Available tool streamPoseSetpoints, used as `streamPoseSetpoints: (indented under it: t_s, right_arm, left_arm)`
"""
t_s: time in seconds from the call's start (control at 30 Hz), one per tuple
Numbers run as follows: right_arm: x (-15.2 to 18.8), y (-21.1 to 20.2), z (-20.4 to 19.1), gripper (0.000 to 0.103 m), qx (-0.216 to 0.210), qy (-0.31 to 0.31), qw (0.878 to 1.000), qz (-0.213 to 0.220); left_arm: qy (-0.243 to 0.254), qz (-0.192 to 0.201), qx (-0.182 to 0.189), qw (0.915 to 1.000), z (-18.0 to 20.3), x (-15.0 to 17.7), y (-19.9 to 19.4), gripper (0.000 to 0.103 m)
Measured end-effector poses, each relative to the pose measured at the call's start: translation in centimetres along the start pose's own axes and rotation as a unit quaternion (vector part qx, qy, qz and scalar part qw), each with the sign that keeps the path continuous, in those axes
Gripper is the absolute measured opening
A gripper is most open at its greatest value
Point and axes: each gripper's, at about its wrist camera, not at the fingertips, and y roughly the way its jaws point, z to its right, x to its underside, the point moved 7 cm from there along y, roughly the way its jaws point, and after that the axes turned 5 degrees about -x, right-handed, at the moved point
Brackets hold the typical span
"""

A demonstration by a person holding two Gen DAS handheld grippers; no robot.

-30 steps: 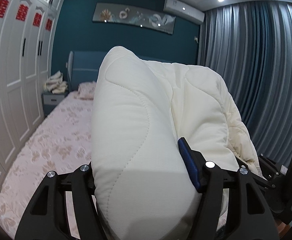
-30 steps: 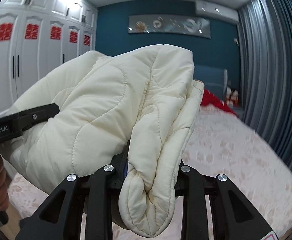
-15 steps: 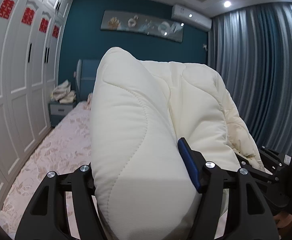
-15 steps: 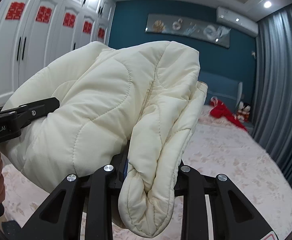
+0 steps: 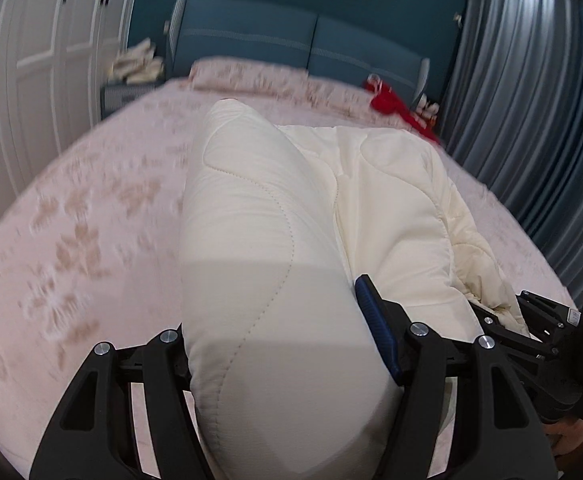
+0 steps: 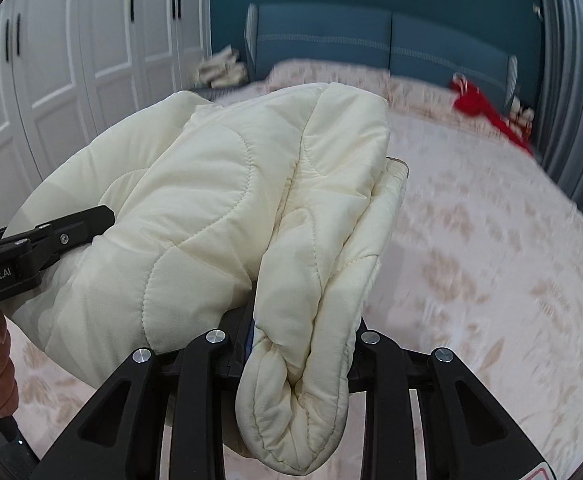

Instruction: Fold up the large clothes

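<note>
A cream quilted padded jacket (image 5: 275,264) hangs bunched between both grippers above the bed. My left gripper (image 5: 287,344) is shut on a thick fold of the jacket; its blue pad (image 5: 375,332) presses the right side of the fold. My right gripper (image 6: 299,344) is shut on a doubled edge of the jacket (image 6: 219,216), which bulges out below the fingers. The left gripper also shows at the left edge of the right wrist view (image 6: 43,240). The right gripper shows at the right edge of the left wrist view (image 5: 547,320).
A bed with a pink floral cover (image 5: 91,216) lies below and ahead, also in the right wrist view (image 6: 491,248). A red item (image 5: 395,108) lies near the blue headboard (image 5: 291,40). White wardrobe doors (image 6: 59,60) stand left, grey curtains (image 5: 539,100) right. A nightstand carries folded cloth (image 5: 135,68).
Both grippers have tilted down towards the bed with the jacket still held; the ceiling and wall picture have left view and the bed cover now fills the background.
</note>
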Motion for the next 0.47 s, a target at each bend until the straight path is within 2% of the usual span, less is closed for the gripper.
streamPoseSetpoints:
  t_s: [0.2, 0.27, 0.33, 0.4, 0.47]
  right_arm:
    - [4.6, 4.0, 0.0, 0.028, -0.014, 0.038, 0.997, -0.06]
    - [5.7, 4.5, 0.1, 0.031, -0.024, 0.06, 0.996, -0.069]
    - [6.4, 4.7, 0.3, 0.035, -0.04, 0.091, 0.992, -0.077]
    - [6.7, 4.7, 0.7, 0.04, -0.059, 0.123, 0.987, -0.084]
    - [6.6, 4.0, 1.3, 0.047, -0.077, 0.158, 0.98, -0.097]
  left_arm:
    - [-0.002, -0.053, -0.013, 0.9985, -1.1, 4.1, 3.4, 0.063]
    - [-0.012, -0.066, -0.017, 0.9976, -1.8, 5.4, 4.0, 0.065]
    - [-0.02, -0.071, -0.025, 0.997, -2.3, 6.1, 4.1, 0.073]
    - [-0.022, -0.075, -0.054, 0.9955, -2.9, 6.6, 3.9, 0.08]
    - [-0.009, -0.08, -0.1, 0.9917, -3.3, 6.5, 3.3, 0.089]
